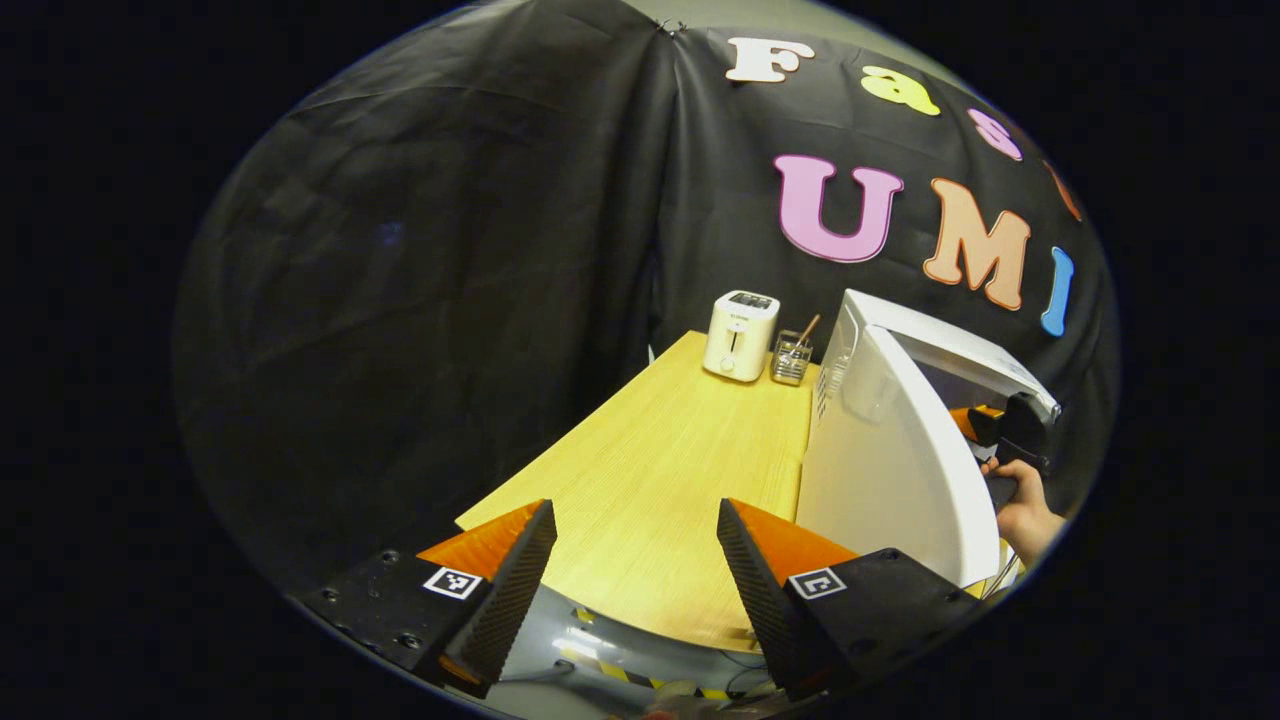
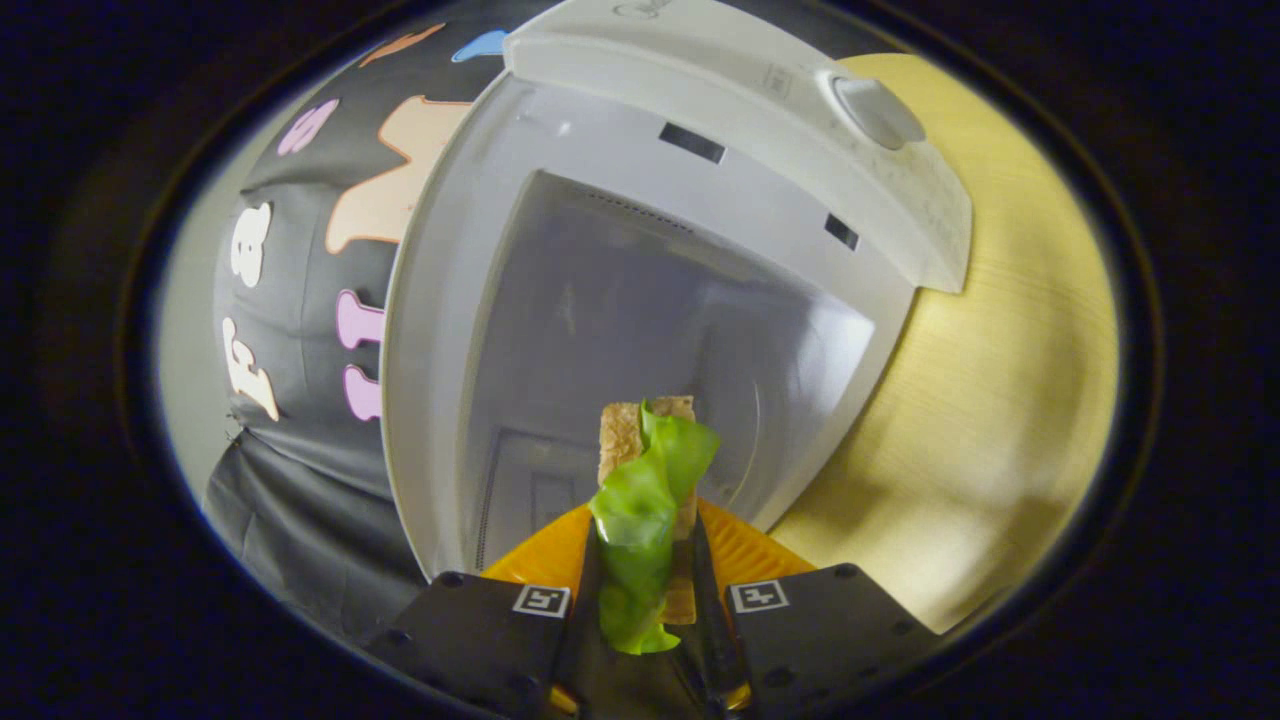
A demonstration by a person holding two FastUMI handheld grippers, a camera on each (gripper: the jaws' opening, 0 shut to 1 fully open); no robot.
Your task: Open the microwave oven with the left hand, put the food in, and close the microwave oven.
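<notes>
Left gripper (image 1: 636, 560) hangs over the near edge of the wooden table (image 1: 650, 480), its two fingers spread wide with nothing between them. To its right stands the white microwave (image 1: 880, 470), door (image 1: 900, 460) swung open toward the camera. Past the door's edge, the right gripper shows partly at the oven's mouth, with the hand (image 1: 1020, 505) that holds it just below. At the far end of the table sits a white toaster (image 1: 741, 335), and just beside it a clear glass cup (image 1: 791, 358) with a stick leaning out. In the right gripper view, the right gripper (image 2: 640, 560) is clenched on the food: a slice of toast (image 2: 620, 430) with a green lettuce leaf (image 2: 640, 520) draped over its face, both fingers pressing from either side, the slice standing upright between them. The food points straight at the open microwave cavity (image 2: 640, 330), at or just in front of its opening; whether it has crossed the threshold I cannot tell. The view is rolled, so the control panel with its round knob (image 2: 875, 110) runs along the upper right, and the table (image 2: 1000, 400) appears on the right. Cavity walls are pale grey and look bare.
</notes>
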